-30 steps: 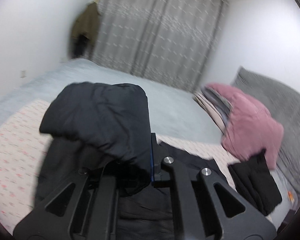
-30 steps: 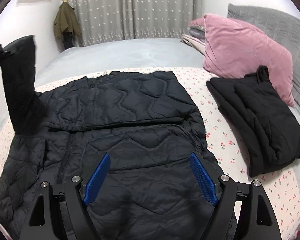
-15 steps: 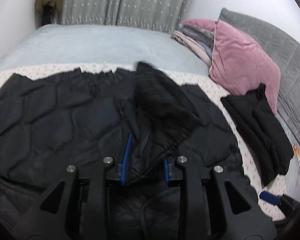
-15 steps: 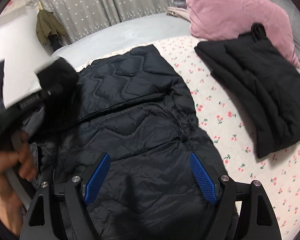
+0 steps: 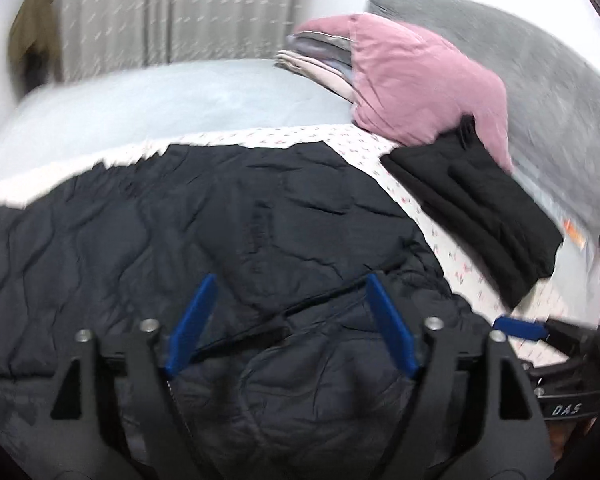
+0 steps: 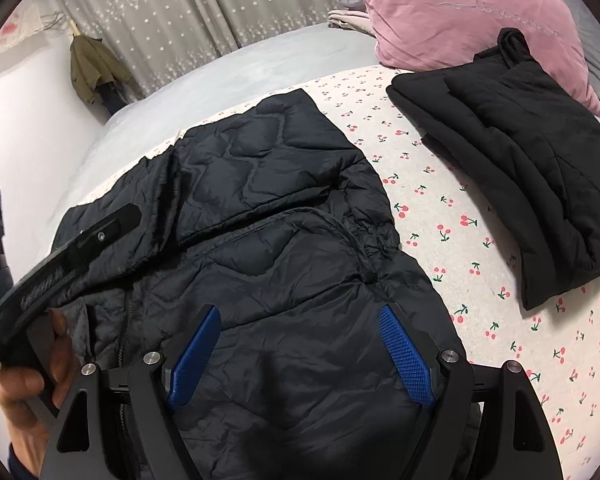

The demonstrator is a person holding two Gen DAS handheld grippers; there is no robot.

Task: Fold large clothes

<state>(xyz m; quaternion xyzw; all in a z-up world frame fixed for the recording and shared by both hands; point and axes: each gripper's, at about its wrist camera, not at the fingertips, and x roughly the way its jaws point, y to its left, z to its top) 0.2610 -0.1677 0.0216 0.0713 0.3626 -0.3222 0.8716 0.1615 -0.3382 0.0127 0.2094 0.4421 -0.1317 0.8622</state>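
Observation:
A large dark quilted jacket [image 6: 260, 216] lies spread on the cherry-print bedsheet [image 6: 440, 216], with a sleeve folded across its upper part; it fills the left wrist view [image 5: 220, 220] too. My left gripper [image 5: 290, 320] is open and empty, hovering low over the jacket's middle. Its body shows at the left of the right wrist view [image 6: 80, 240], held by a hand. My right gripper [image 6: 300, 348] is open and empty over the jacket's lower right part. One blue right fingertip [image 5: 520, 328] shows at the right of the left wrist view.
A folded black garment [image 6: 532, 184] lies on the sheet to the right, against a pink pillow [image 6: 460, 16]. A grey headboard cushion [image 5: 540, 92] stands behind. Folded bedding [image 5: 320, 60], grey curtains [image 6: 204, 12] and a hanging olive coat [image 6: 92, 68] are beyond.
My left gripper carried the sleeve across the jacket, opened and let it go; the sleeve now lies flat on the jacket. My right gripper stayed open and shifted a little.

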